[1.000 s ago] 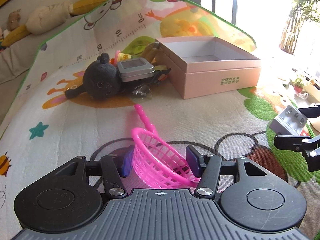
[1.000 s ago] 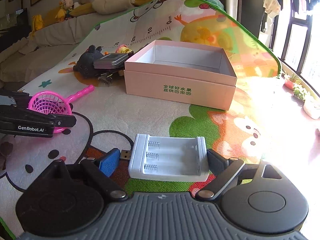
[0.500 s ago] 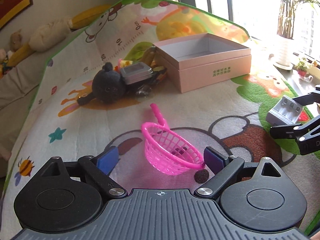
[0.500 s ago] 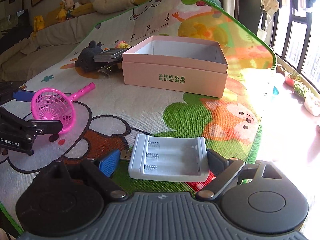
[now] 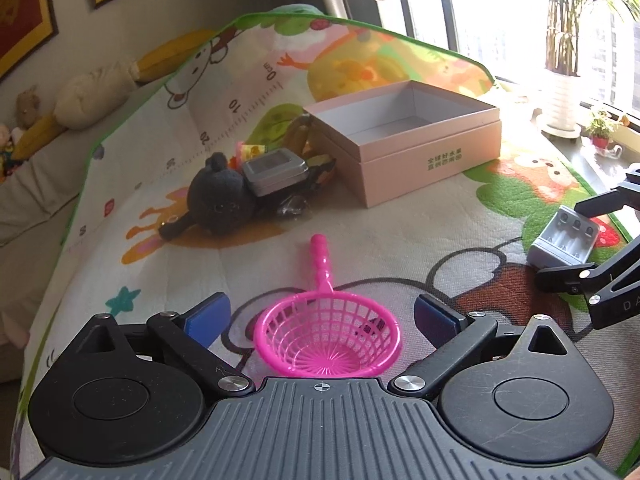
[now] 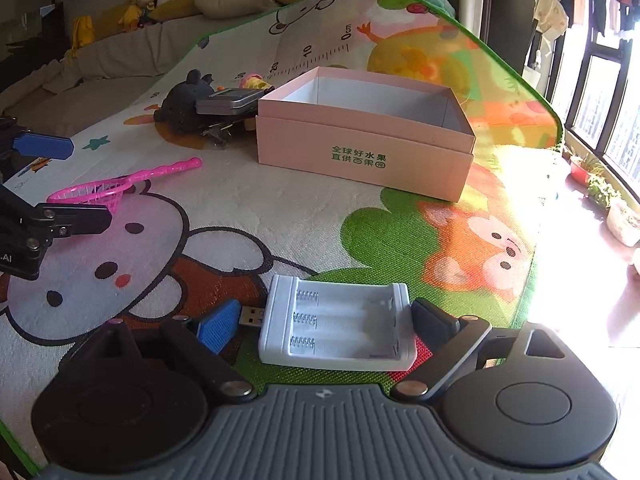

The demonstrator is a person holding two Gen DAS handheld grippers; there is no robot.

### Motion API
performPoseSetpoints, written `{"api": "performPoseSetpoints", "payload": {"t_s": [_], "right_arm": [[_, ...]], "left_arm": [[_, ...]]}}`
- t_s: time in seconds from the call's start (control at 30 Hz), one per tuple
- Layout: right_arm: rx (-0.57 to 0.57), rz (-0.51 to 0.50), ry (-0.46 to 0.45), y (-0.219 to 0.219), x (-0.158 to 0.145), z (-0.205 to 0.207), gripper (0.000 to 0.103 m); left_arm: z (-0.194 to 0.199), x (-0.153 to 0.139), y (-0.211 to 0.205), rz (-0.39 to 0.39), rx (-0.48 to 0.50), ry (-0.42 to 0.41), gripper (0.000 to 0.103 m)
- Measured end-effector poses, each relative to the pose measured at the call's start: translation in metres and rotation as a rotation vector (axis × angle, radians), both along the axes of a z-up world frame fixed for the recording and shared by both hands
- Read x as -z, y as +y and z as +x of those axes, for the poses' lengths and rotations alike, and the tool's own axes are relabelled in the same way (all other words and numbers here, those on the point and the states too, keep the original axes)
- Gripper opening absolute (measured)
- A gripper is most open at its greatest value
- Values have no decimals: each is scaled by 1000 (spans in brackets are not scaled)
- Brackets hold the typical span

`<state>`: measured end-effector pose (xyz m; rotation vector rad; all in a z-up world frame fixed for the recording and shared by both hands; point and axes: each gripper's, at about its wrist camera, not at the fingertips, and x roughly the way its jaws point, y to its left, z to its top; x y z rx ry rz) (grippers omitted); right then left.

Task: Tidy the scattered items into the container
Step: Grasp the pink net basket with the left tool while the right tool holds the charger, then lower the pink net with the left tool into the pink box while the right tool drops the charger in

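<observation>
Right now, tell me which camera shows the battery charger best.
The right wrist view: the white battery charger lies close up between the right tool's fingers, its three spring bays and USB plug plain. The left wrist view shows it only small at the right edge, partly behind that tool.

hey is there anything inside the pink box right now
No, the pink box is empty in the left wrist view; the pink scoop net and battery charger lie on the play mat.
</observation>
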<state>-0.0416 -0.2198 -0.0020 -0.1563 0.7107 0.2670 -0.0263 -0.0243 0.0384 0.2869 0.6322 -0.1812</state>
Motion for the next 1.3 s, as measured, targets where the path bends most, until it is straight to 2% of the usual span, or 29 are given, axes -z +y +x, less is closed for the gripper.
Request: {"api": "performPoseSetpoints", "payload": {"t_s": [0.13,0.3,0.47,0.7,0.8,0.83,1.0,1.3], "right_arm": [[-4,-7,-3,1,0,0,98],[-13,-12,13,5,3,4,100],[-9,-8,15,3,3,4,101],[-6,-4,16,3,5,4,103],[-7,-4,15,3,5,4,103],[-8,-4,15,3,5,5,103],[-11,-8,13,4,5,4,103],[-42,-12,13,7,5,5,103]], "left_arm": [[9,3,11,-55,-11,47,101],[14,11,4,-27,31,61,101],[25,21,5,-28,15,85,101],[29,22,7,-58,27,79,101],[29,24,5,-52,38,92,89],[30,25,6,-56,35,97,89],[31,22,12,-87,11,90,88],[16,9,10,-128,42,74,88]]}}
